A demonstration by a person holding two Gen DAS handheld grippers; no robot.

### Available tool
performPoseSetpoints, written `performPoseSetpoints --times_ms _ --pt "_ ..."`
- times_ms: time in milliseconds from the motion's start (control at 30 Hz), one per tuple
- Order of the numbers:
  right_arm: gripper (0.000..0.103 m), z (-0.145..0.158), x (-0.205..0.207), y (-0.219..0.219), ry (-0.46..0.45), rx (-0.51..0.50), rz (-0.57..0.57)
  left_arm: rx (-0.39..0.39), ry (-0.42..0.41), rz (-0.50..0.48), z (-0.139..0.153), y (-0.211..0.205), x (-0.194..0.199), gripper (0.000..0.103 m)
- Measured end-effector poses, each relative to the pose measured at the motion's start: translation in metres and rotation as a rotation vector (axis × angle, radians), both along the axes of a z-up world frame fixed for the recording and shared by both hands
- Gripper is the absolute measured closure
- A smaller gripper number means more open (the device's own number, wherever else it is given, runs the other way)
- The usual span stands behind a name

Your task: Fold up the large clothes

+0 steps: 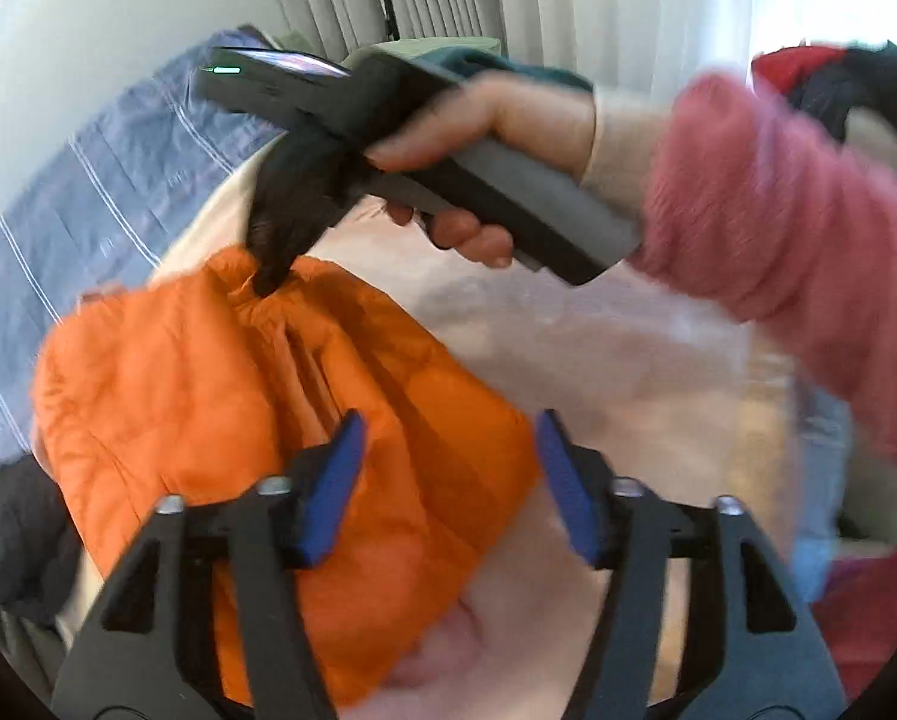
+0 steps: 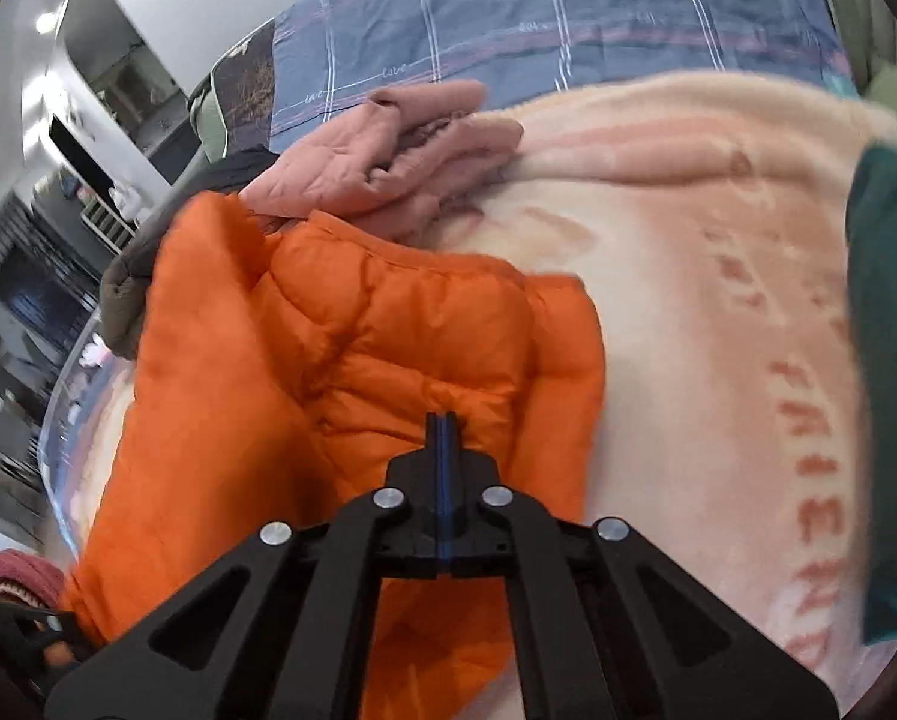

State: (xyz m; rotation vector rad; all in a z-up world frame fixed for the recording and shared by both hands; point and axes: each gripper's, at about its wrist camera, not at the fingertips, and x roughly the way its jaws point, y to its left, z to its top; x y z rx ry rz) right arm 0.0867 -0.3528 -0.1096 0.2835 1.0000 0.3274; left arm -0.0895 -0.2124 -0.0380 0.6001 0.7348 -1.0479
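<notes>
Your orange jacket [image 2: 340, 348] lies bunched on the pale pink blanket [image 2: 688, 252] that covers the bed, near its left side in the right wrist view, with a pink quilted garment [image 2: 376, 162] just beyond it and a dark green garment [image 2: 886, 360] off to the right.

Your right tongs [image 1: 268, 282] are pressed together on a pinch of the jacket's upper edge; in the left wrist view the fabric gathers into a peak at their tips, so they look clamped on the jacket rather than shut on nothing. Your left tongs [image 1: 448, 480] stand apart over the jacket's lower part, with nothing pressed between the blue pads [image 1: 334, 498].

Expect the jacket to be light for its bulk: it is a puffy quilted shell, soft and floppy, with no stiffness to hold a crease. The smooth outer fabric looks slippery, so a shallow nip on one thin layer may slide out. The padding will spring back, so a fold probably needs pressing flat.

Take hold at a seam, a hem or a corner, where the layers are stitched together, and bite deep enough to get padding between the pads. With the right side already pinched at the top edge, the matching place for your left tongs is the same edge farther along, so the jacket hangs evenly.
</notes>
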Motion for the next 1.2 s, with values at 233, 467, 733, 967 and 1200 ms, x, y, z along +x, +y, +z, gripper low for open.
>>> performPoseSetpoints --times_ms 233,467,733,967,1200 --pt "0.103 -0.011 -0.01 0.003 -0.002 -0.026 0.008 -0.255 0.121 0.239 0.061 0.088 0.074 0.069" --pt "0.103 -0.005 -0.011 0.009 -0.017 -0.029 -0.027 -0.138 0.139 0.433 0.02 0.098 0.154 0.066" --pt "0.079 0.043 -0.12 0.021 -0.219 0.089 -0.022 -0.171 0.15 0.3 0.002 0.039 0.138 0.061" --pt "0.063 0.029 -0.185 0.062 -0.243 0.146 0.002 -0.136 0.123 0.255 -0.012 -0.002 0.142 0.056" --pt "0.099 -0.047 -0.162 0.045 -0.023 0.222 -0.23 -0.121 0.087 0.209 -0.016 -0.006 0.136 0.052"
